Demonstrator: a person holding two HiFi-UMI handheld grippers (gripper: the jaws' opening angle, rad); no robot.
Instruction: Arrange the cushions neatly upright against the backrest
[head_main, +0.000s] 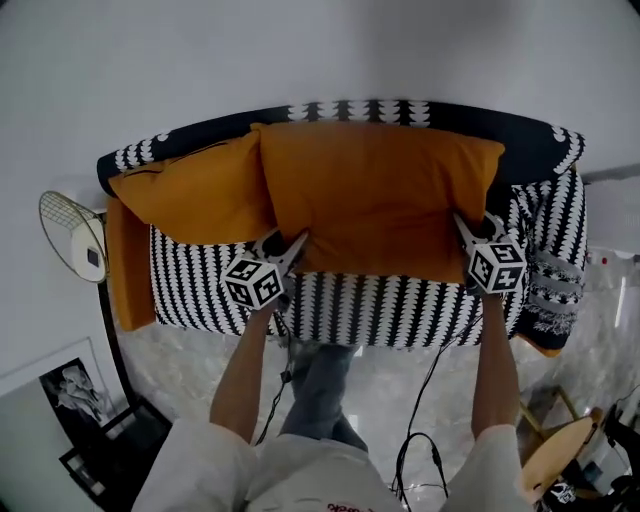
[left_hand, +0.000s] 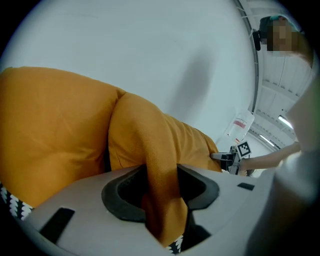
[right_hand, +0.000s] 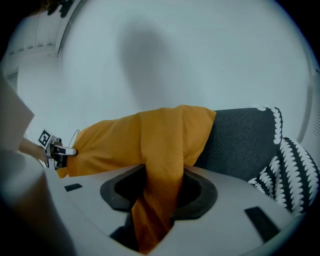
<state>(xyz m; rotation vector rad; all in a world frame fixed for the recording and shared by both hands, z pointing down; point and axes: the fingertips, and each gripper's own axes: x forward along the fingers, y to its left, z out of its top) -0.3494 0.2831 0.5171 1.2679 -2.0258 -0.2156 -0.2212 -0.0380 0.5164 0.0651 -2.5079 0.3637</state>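
Observation:
A large orange cushion (head_main: 375, 195) leans against the dark backrest (head_main: 520, 135) of a black-and-white patterned sofa (head_main: 380, 310). A smaller orange cushion (head_main: 190, 195) leans beside it on the left. My left gripper (head_main: 287, 246) is shut on the big cushion's lower left corner. In the left gripper view the orange fabric (left_hand: 145, 135) runs pinched between the jaws of that gripper (left_hand: 162, 192). My right gripper (head_main: 469, 231) is shut on the lower right corner. In the right gripper view a fold of the cushion (right_hand: 165, 135) is squeezed between that gripper's (right_hand: 160, 195) jaws.
An orange pad (head_main: 128, 265) lies over the sofa's left end, and a round wire object (head_main: 75, 235) stands beside it. Framed pictures (head_main: 70, 390) lean on the floor at lower left. A wooden stool (head_main: 560, 455) stands at lower right. Cables (head_main: 420, 440) hang beside the person's legs.

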